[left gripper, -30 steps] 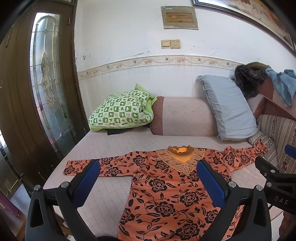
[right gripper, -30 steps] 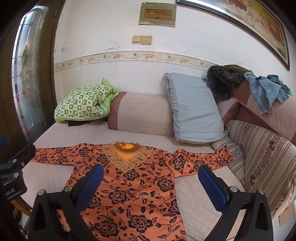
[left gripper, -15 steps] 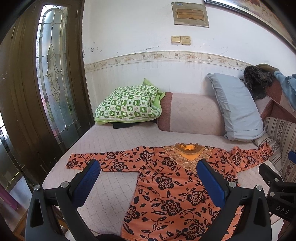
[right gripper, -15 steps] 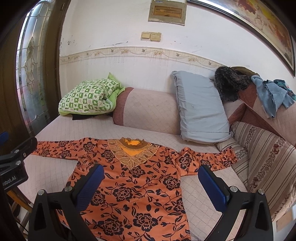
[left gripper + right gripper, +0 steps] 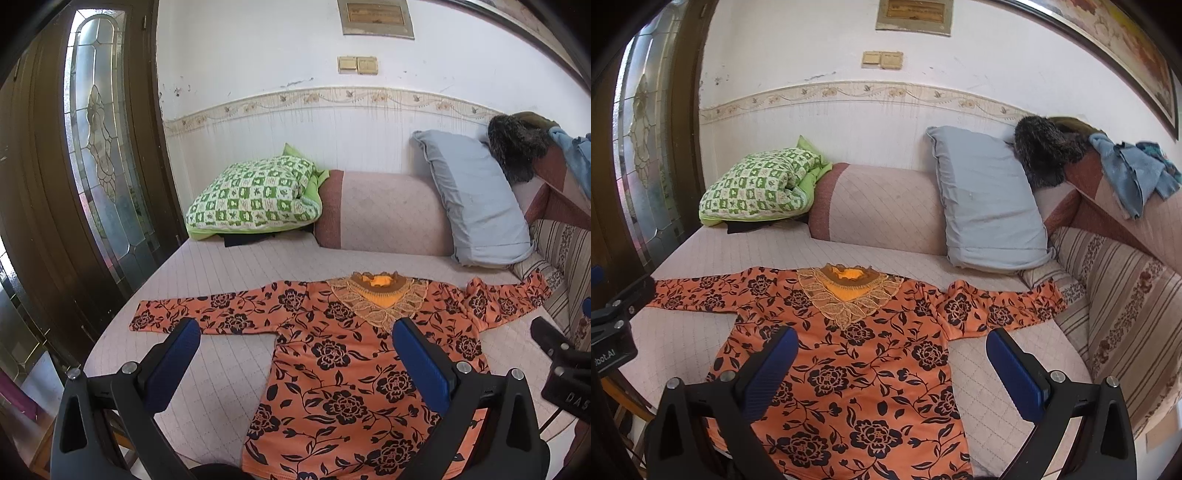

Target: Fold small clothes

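Observation:
An orange long-sleeved top with black flowers and a gold lace collar [image 5: 354, 354] lies spread flat on the pink quilted daybed [image 5: 236, 266], sleeves stretched out to both sides. It also shows in the right wrist view [image 5: 857, 354]. My left gripper [image 5: 295, 347] is open and empty, held above the top's left side and the bare mattress. My right gripper [image 5: 890, 354] is open and empty, above the top's body and right underarm. Neither touches the cloth. The hem is hidden below the frames.
A green checked pillow [image 5: 255, 195], a pink bolster [image 5: 380, 214] and a grey pillow [image 5: 476, 206] line the back. A striped cushion [image 5: 1126, 302] and draped blue cloth [image 5: 1134, 173] lie at the right. A wooden glass door [image 5: 99, 147] stands left.
Both grippers have drifted left and slightly forward; the top sits further right and larger in the views. The jaws stayed open and the top has not moved.

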`<state>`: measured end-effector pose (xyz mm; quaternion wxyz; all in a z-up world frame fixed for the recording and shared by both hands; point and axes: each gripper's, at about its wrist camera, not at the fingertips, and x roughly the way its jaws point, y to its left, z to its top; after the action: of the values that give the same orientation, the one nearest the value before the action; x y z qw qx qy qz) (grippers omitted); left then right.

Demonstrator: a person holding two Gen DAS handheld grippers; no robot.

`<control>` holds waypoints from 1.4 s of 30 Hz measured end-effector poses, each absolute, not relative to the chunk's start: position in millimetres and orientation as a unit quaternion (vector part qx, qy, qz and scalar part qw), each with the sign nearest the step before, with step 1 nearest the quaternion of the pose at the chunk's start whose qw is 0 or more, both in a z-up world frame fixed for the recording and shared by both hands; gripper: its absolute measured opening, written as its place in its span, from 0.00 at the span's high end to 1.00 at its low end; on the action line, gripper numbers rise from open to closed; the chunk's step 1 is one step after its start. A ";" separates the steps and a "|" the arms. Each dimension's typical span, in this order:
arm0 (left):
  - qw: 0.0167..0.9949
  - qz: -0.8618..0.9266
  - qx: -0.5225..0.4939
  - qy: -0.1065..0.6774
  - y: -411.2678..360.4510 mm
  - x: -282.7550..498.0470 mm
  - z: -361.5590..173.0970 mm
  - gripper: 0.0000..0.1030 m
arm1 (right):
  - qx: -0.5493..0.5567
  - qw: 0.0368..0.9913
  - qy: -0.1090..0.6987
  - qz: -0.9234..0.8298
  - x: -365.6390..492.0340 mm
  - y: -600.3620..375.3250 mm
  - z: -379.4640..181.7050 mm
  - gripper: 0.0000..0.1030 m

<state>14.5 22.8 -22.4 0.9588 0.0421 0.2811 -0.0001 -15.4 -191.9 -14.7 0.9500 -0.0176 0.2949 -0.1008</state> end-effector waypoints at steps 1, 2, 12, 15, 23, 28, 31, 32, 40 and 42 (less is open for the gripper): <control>0.958 -0.001 0.042 0.283 22.5 15.5 -24.0 0.00 | -0.014 0.950 0.296 -0.103 -14.9 -194.7 -16.1 0.00; 0.957 -0.002 0.043 0.286 22.0 16.6 -25.4 0.00 | -0.011 0.949 0.298 -0.106 -14.1 -198.5 -17.8 0.00; 0.955 -0.001 0.040 0.295 25.0 21.8 -33.7 0.00 | -0.005 0.946 0.302 -0.114 -10.4 -210.6 -24.6 0.00; 0.953 -0.004 0.038 0.300 27.7 22.7 -38.4 0.00 | -0.005 0.946 0.305 -0.115 -10.1 -211.4 -28.5 0.00; 0.932 0.012 0.032 0.360 56.8 32.9 -84.5 0.00 | 0.009 0.935 0.326 -0.139 -20.6 -248.3 -50.5 0.00; 0.908 0.035 0.040 0.416 74.6 39.3 -124.9 0.00 | 0.037 0.921 0.337 -0.194 -36.1 -304.4 -66.5 0.00; 0.895 0.040 0.030 0.443 81.7 44.2 -144.3 0.00 | 0.065 0.907 0.347 -0.231 -47.0 -345.2 -81.3 0.00; 0.890 0.036 0.018 0.455 84.4 45.2 -151.5 0.00 | 0.077 0.902 0.350 -0.240 -51.5 -358.2 -85.3 0.00; 0.854 0.041 0.008 0.519 63.5 66.8 -178.6 0.00 | 0.145 0.891 0.336 -0.268 -76.1 -438.3 -112.7 0.06; 0.868 0.035 0.011 0.494 51.7 77.6 -170.3 0.00 | 0.189 0.890 0.327 -0.254 -71.5 -468.7 -120.9 0.17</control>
<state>77.6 51.7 -170.3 0.8685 0.0106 0.4943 0.0351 -71.5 -468.7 -120.9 0.8901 0.1893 0.3274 -0.2542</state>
